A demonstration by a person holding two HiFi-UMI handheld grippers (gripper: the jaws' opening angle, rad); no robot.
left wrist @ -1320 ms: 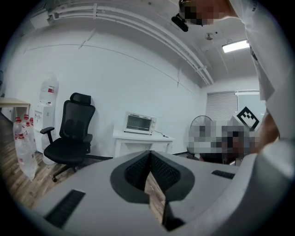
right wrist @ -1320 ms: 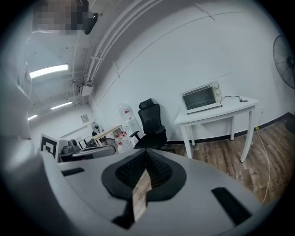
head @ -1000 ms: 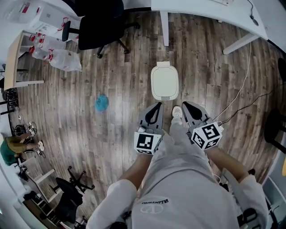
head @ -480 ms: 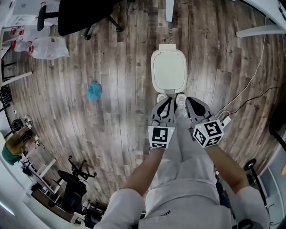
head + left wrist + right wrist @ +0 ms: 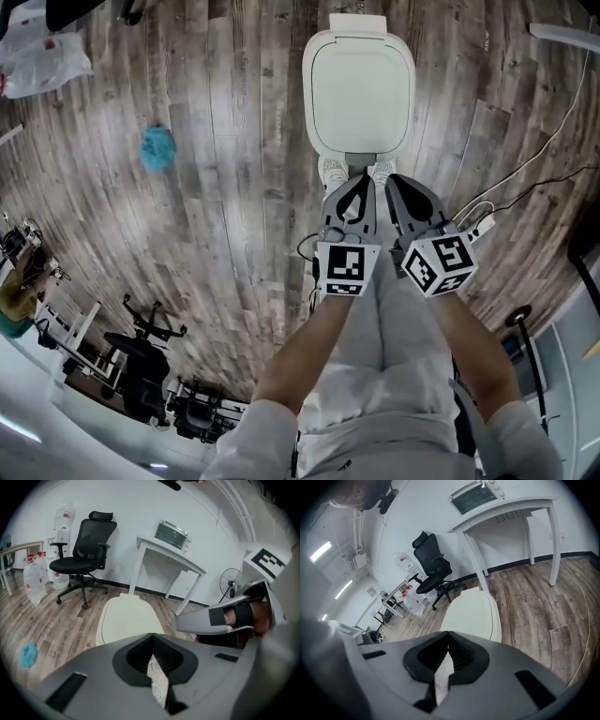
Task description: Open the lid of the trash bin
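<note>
The bin [image 5: 359, 98], lid still down, now sits just before the feet, nearer than a second ago, so the left gripper [image 5: 360, 180] and right gripper [image 5: 393, 180], both closed and empty, look within reach.

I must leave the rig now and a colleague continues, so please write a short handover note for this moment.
Left gripper: shut, empty.
Right gripper: shut, empty, close beside the left.
Trash bin: on the floor straight ahead, just past the person's shoes; lid closed.
Done: the person stands at the bin.
Left: open the lid. Neither gripper touches it.
</note>
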